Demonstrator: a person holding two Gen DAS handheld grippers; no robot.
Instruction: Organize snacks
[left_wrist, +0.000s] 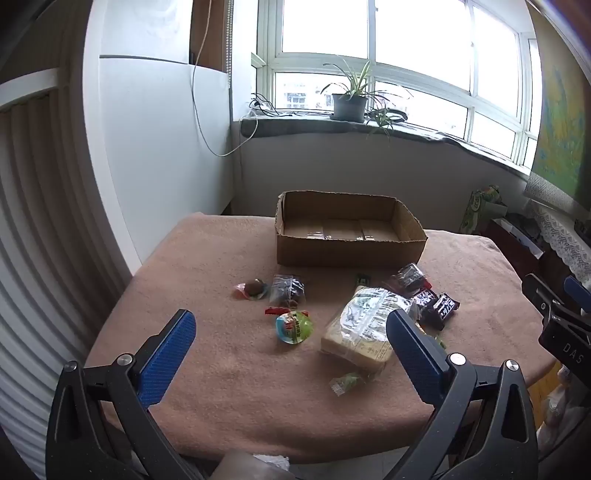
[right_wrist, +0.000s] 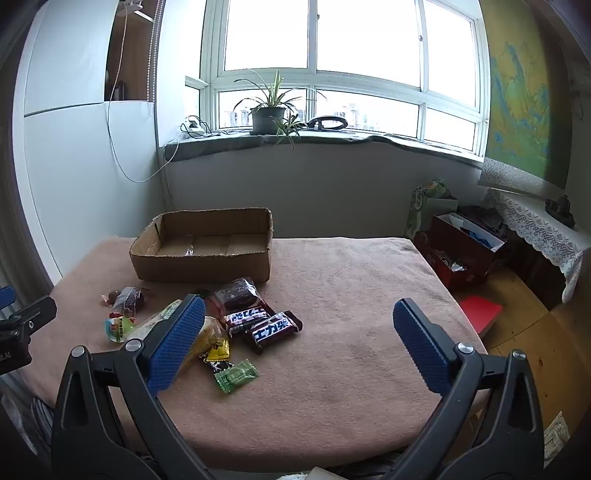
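Both your tongs, left tongs (left_wrist: 291, 332) and right tongs (right_wrist: 299, 325), gape empty; the snack bars (right_wrist: 264, 325) lie nearer your right, short of the cardboard box (right_wrist: 201, 264).

Daylight pours through the wide white-framed window (right_wrist: 321, 70), a potted plant (right_wrist: 267, 110) sitting on its dark sill. White wall (left_wrist: 162, 155) on the left, green-yellow hanging (right_wrist: 517, 96) on the right, wooden floor (right_wrist: 524, 332) beyond the table (right_wrist: 351, 350), pink cloth over it.
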